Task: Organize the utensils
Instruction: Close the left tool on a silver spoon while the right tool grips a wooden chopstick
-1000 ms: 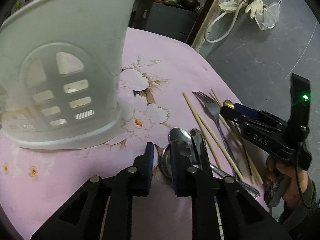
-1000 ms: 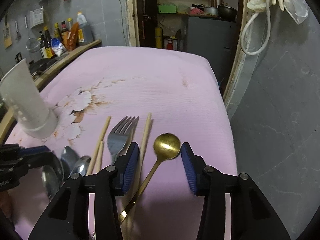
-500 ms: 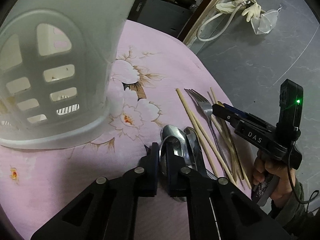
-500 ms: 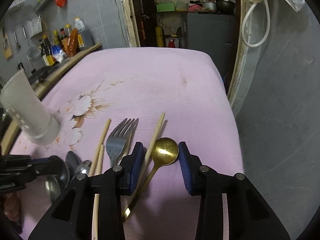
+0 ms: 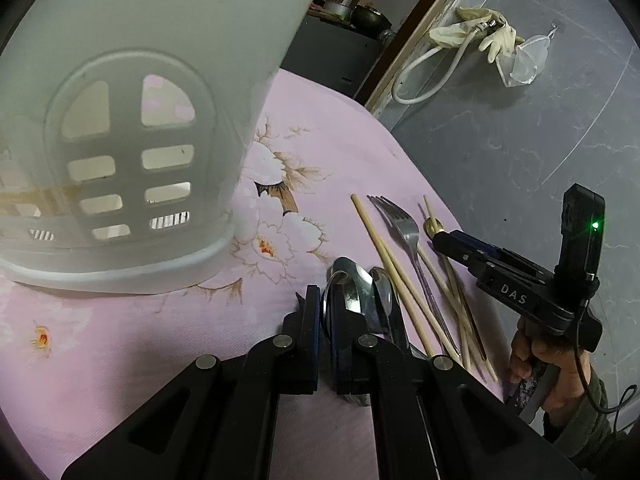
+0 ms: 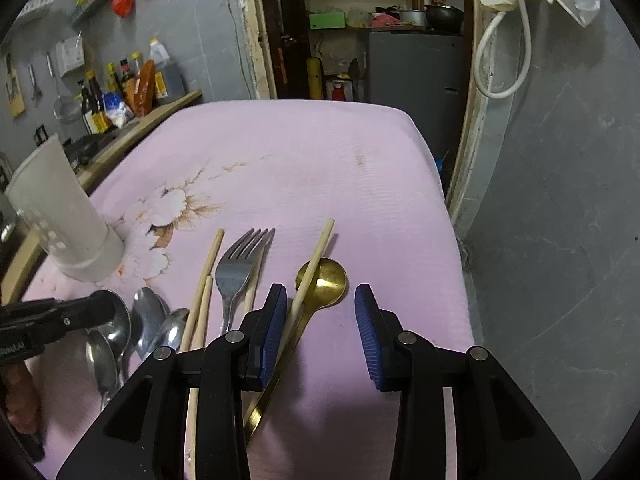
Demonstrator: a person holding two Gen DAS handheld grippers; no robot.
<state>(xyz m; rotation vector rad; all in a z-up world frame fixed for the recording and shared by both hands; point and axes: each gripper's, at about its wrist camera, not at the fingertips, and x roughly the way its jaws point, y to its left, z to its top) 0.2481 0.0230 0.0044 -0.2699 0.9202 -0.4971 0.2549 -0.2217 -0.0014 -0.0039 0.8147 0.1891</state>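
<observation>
A: Left tongs [image 5: 327,312] clenched on the rim of a steel spoon's bowl [image 5: 348,288], pinching it edge-on, the spoon not clear of the cloth yet. Right tongs [image 6: 321,312] released, jaws wide apart, straddling the gold spoon [image 6: 322,278] near the right edge of the worktop [image 6: 320,160].

B: What sits around them?

A: Beside my steel spoon lies a second one [image 5: 382,292], touching or overlapping it. Then chopsticks [image 5: 394,264], the fork [image 6: 240,268], more chopsticks, and one stick [image 6: 312,272] lying across the gold spoon's bowl. The white slotted holder [image 6: 64,220] stands upright toward the left edge, well apart from the right tongs and close in front of the left ones.

B: Risks?

A: Plenty, I'd say. A thin polished rim between flat pads could swivel or slip as I lift, and drop onto its neighbour. The neighbouring spoon may drag along if they're nested; I cannot tell. On the right, if I close now the stick gets caught with the gold spoon, or gets flicked toward the near edge. And the holder looks light: a clumsy drop against its rim might tip it.
</observation>
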